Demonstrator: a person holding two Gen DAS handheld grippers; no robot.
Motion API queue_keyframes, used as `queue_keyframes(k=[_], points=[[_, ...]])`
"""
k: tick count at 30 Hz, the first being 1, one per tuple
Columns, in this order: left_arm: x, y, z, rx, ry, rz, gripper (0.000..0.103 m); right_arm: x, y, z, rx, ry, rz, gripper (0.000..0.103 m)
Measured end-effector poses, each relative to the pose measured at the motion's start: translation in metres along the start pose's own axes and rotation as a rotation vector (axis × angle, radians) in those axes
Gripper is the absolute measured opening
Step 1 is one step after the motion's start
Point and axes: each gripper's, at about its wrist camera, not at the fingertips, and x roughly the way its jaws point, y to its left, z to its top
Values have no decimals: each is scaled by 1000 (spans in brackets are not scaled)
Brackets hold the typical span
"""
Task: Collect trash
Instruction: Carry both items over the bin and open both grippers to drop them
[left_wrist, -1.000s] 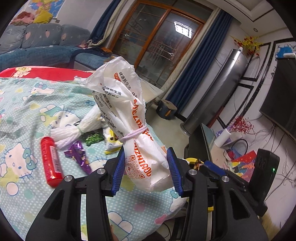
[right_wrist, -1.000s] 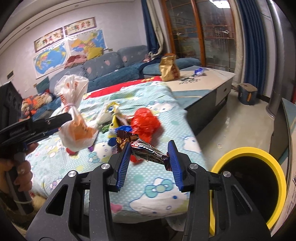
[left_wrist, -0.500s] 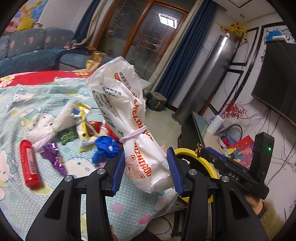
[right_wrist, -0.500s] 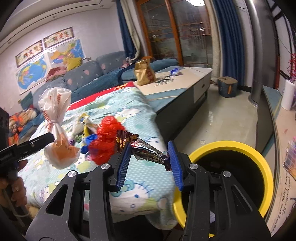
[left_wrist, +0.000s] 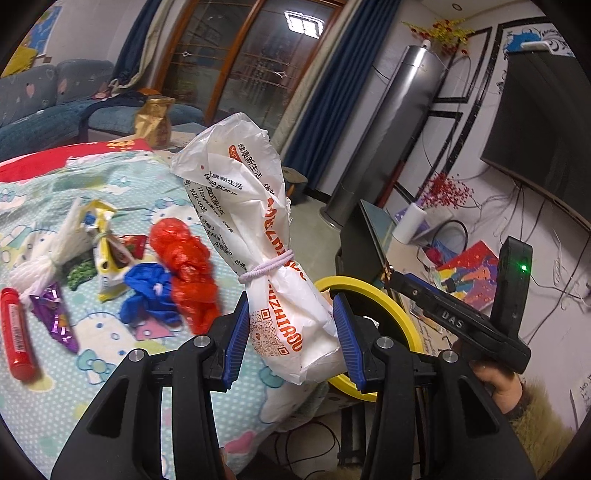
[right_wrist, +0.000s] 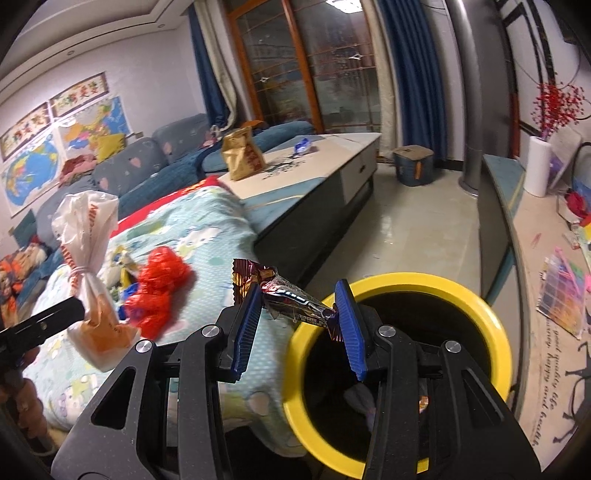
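My left gripper (left_wrist: 291, 332) is shut on a white plastic bag (left_wrist: 258, 229) with orange print, tied by a band, held above the bed's edge. The same white bag (right_wrist: 92, 258) shows at the left of the right wrist view. A shiny foil snack wrapper (right_wrist: 291, 299) is clamped in my right gripper (right_wrist: 299, 325), at the near rim of the yellow-rimmed bin (right_wrist: 461, 291). That bin's rim (left_wrist: 373, 291) peeks out behind the bag in the left wrist view. On the bed lie a red plastic bag (left_wrist: 188, 266), a blue bag (left_wrist: 147, 291), a purple wrapper (left_wrist: 55, 317) and a red tube (left_wrist: 14, 332).
The bed has a light blue cartoon cover (left_wrist: 110, 339). A low table (right_wrist: 325, 162) behind it carries a brown paper bag (right_wrist: 242, 151). A TV stand (right_wrist: 502, 206) runs along the right wall, beside a tall silver column (left_wrist: 388, 129). Tiled floor (right_wrist: 413, 236) lies between them.
Both grippers have swung right, away from the bed's middle toward the yellow bin, each keeping its load. The bin has come into full view under the right gripper.
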Motion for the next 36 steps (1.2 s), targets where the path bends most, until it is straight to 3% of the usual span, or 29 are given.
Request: queue_keyframes(k=[18, 36], points=[[46, -55, -16, 119, 103, -92, 42, 2, -63, -10, 143, 13, -112, 34], [114, -88, -47, 194, 251, -160, 43, 12, -115, -26, 293, 71, -152, 35]])
